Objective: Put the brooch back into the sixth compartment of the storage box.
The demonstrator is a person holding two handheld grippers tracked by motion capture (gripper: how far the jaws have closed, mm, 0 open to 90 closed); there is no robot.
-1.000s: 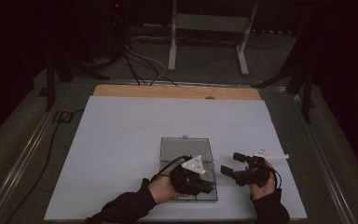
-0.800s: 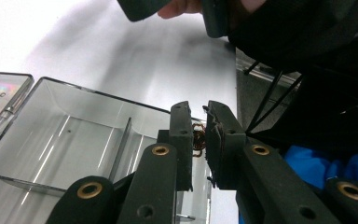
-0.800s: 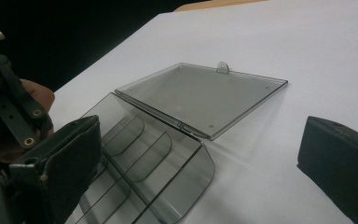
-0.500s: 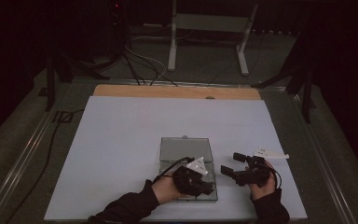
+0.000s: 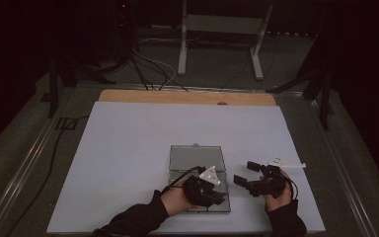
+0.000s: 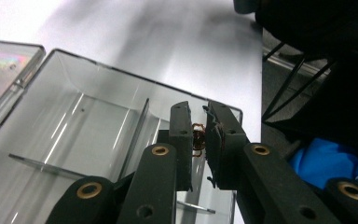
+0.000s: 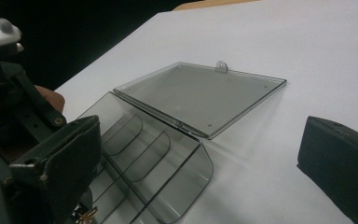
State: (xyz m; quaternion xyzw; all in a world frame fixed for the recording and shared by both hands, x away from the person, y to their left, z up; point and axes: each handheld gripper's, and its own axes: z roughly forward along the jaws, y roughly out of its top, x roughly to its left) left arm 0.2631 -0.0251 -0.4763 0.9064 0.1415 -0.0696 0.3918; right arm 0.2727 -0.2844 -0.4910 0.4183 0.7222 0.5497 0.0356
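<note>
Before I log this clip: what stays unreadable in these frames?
- Small brown item between the left tongs: too small and half hidden by the pads to identify, left gripper view.
- White object beyond the right tongs: too small, high view.
- Clear box: near end cut off, right gripper view.

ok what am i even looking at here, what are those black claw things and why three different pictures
A person sits at a white table and holds a hand tool with two black jaws in each hand. The high view looks down from above: the left gripper is over a clear plastic box with dividers whose lid lies open, and the right gripper is beside it with open jaws, near a small white thing I cannot identify. The other two pictures come from cameras riding on the grippers. In the left gripper view, the jaws pinch a small brownish item, too small to name, above a compartment. The right gripper view shows the box from the side.
</note>
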